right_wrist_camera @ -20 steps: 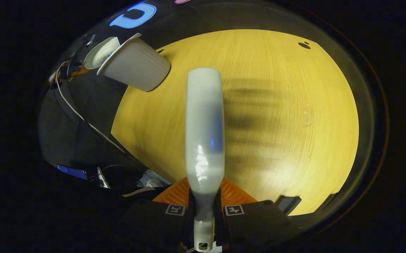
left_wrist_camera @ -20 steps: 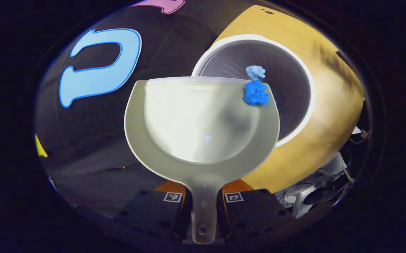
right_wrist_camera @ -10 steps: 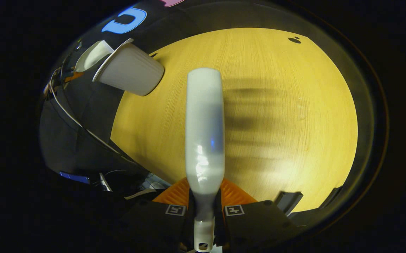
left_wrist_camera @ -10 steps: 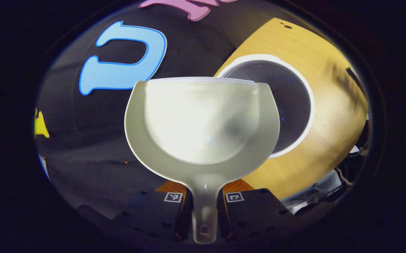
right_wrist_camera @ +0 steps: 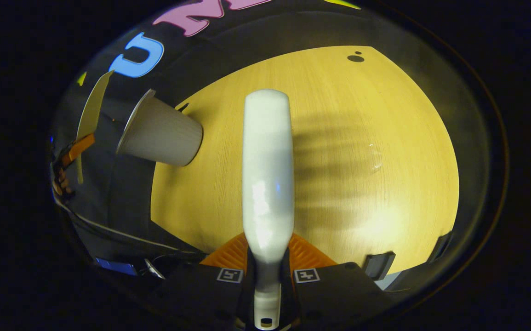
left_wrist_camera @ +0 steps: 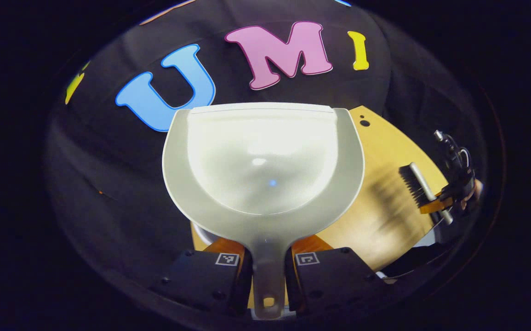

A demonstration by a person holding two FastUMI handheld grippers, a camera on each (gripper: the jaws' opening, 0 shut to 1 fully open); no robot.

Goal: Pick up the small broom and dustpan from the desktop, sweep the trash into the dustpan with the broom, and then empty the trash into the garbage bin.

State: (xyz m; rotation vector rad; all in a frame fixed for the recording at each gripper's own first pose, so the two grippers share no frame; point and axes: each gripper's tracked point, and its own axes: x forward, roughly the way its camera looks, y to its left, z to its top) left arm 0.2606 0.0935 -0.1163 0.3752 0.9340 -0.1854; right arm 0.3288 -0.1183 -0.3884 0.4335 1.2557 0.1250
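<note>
The pale dustpan (left_wrist_camera: 263, 161) is held level in front of the booth wall, its scoop bare. My left gripper (left_wrist_camera: 267, 262) is shut on its handle. The white-backed small broom (right_wrist_camera: 267, 170) points out over the wooden table (right_wrist_camera: 362, 138), and my right gripper (right_wrist_camera: 267, 271) is shut on its handle. The white ribbed garbage bin (right_wrist_camera: 164, 135) stands at the table's left edge. Left of the bin, the dustpan (right_wrist_camera: 93, 108) shows edge-on. In the left gripper view the broom (left_wrist_camera: 419, 186), bristles dark, hangs over the table (left_wrist_camera: 385, 151) at the far right.
A small dark hole (right_wrist_camera: 355, 58) marks the table's far side. Dark clips (right_wrist_camera: 378, 264) sit at its near edge. Cables (right_wrist_camera: 109, 230) hang below the table on the left. The broom's shadow falls across the middle of the wood.
The blue crumpled trash that sat at the dustpan's lip over the bin is gone from the pan. The dustpan has swung up from the bin's mouth toward the wall. The broom barely moved.
</note>
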